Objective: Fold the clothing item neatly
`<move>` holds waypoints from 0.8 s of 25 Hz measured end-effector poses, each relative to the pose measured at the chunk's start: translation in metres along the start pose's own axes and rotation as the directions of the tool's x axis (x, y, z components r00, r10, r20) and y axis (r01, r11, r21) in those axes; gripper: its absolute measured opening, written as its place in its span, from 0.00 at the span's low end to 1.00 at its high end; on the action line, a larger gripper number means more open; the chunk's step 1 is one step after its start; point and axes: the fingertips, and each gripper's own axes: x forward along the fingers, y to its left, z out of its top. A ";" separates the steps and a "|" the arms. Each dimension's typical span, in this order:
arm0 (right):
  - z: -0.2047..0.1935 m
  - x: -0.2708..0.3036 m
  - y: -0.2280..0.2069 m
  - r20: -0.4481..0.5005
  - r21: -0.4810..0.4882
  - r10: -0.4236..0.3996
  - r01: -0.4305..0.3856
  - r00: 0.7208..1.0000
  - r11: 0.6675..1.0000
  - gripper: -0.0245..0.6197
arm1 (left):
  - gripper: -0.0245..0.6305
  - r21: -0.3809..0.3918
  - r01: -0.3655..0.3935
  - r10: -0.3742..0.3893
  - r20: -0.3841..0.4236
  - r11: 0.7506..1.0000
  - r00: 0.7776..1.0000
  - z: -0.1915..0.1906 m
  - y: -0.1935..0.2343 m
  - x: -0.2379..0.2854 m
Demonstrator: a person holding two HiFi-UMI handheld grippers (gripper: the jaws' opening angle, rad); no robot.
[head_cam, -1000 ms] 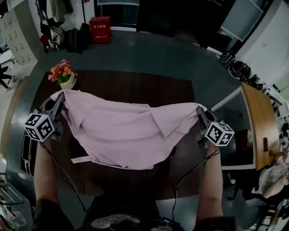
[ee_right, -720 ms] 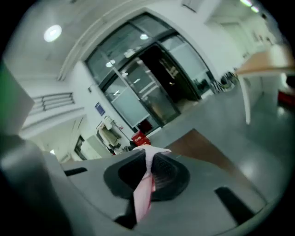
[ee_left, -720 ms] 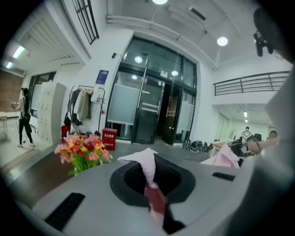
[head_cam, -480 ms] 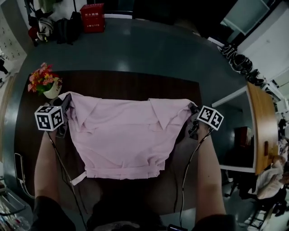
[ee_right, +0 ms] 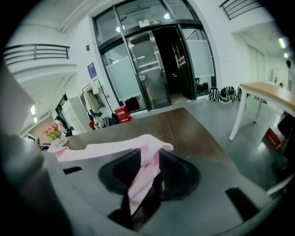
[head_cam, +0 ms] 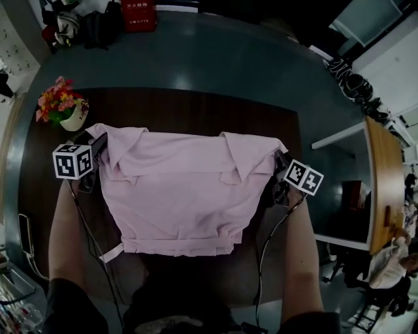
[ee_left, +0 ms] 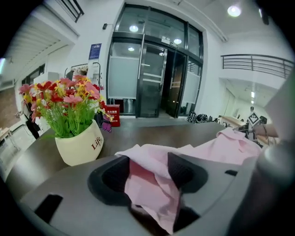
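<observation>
A pink collared shirt lies spread on the dark wooden table, its lower hem near the front edge. My left gripper is at the shirt's upper left corner. In the left gripper view its jaws are opening and stand wide apart, with a fold of pink cloth lying loose between them. My right gripper is at the upper right corner. Its jaws are also opening, and a strip of the shirt hangs in the narrow gap between them.
A cream pot of red and pink flowers stands at the table's far left, close to my left gripper and seen up close. A red box and bags sit on the floor beyond. A light wooden table stands at the right.
The shirt, held up and stretched between both grippers a second ago, has come down flat on the table. Both grippers have lowered and moved slightly forward with its top corners.
</observation>
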 end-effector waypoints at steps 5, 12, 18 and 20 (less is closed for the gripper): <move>0.007 -0.051 0.024 0.123 0.150 0.108 -0.126 0.987 0.981 0.23 | 0.45 0.049 -0.068 0.065 0.043 0.996 0.997 0.001 -0.016 -0.029; -0.016 -0.135 0.083 0.250 -0.022 0.164 -0.164 0.954 0.986 0.23 | 0.45 0.092 -0.104 0.086 0.177 0.990 0.980 -0.005 -0.086 -0.106; -0.030 -0.197 0.148 0.326 -0.199 0.253 -0.196 0.911 0.960 0.11 | 0.40 0.089 0.087 -0.110 0.301 0.992 0.947 -0.010 -0.211 -0.178; -0.040 -0.221 0.163 0.356 -0.212 0.259 -0.192 0.898 0.958 0.07 | 0.20 0.073 0.131 -0.148 0.324 0.989 0.934 -0.022 -0.243 -0.198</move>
